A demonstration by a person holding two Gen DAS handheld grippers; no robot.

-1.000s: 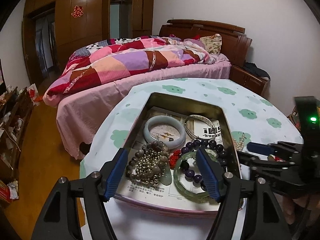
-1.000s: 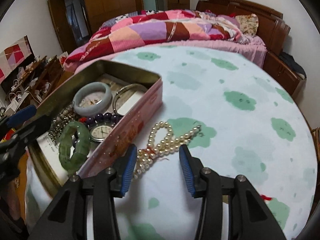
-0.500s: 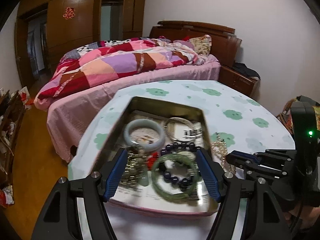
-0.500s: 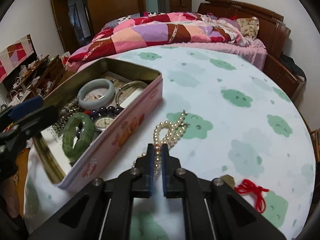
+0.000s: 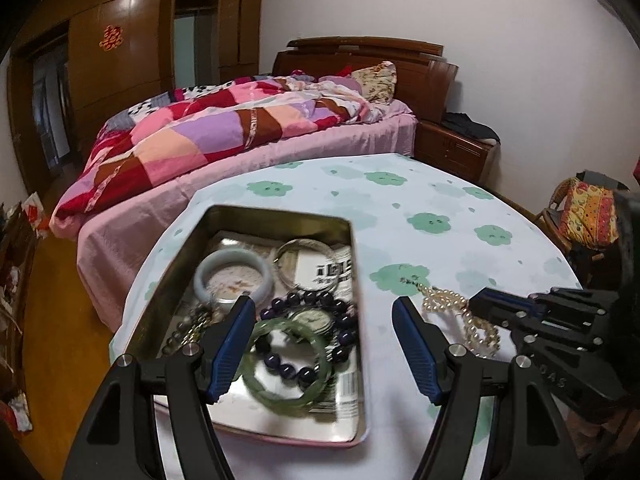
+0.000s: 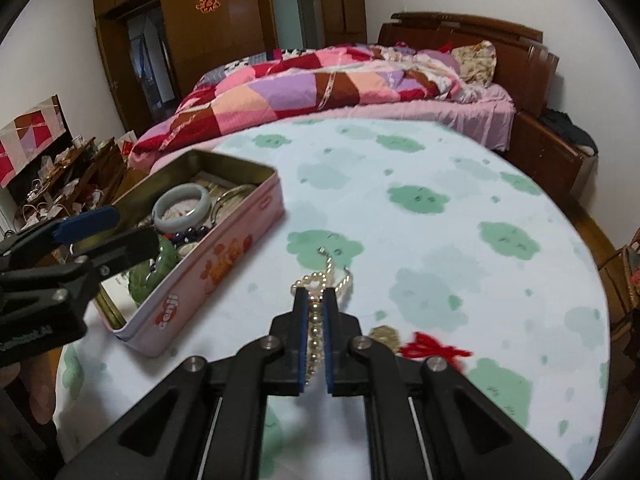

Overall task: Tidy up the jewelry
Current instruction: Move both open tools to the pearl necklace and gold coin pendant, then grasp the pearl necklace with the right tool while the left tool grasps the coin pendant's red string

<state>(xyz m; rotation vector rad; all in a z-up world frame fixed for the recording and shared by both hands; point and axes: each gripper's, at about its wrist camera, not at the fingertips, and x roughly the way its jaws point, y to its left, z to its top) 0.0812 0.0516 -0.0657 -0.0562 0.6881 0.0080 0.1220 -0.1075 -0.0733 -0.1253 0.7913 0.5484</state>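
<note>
Right gripper (image 6: 314, 304): clamped tight on the pearl necklace (image 6: 320, 286), a run of beads pinched between its blue pads.
Pearl necklace: its free end loops out past the fingertips and trails on the worktop (image 6: 420, 184), the clasp lying on a green cloud print; in the left wrist view the strand (image 5: 456, 304) hangs in a loop beneath the right gripper (image 5: 478, 306).
Necklace to tin: outside the tin (image 6: 224, 256), just beside its pink long wall, on the right.
Left gripper (image 5: 324, 330): jaws wide apart and holding nothing, hovering over the near end of the tin (image 5: 280, 212).
Under the left gripper: a green bangle (image 5: 288, 364) and a string of dark purple beads (image 5: 316, 308) lie between its fingers, not touched.
Further into the tin: a pale bangle (image 5: 234, 276) and a thin silver bangle (image 5: 306, 260) side by side on printed paper.
Near the right gripper: a red cord (image 6: 434, 350) and a small gold-coloured piece (image 6: 384, 336) on the worktop, just right of the fingers.
Beyond the worktop: a bed (image 6: 340, 88) with a patchwork quilt.
</note>
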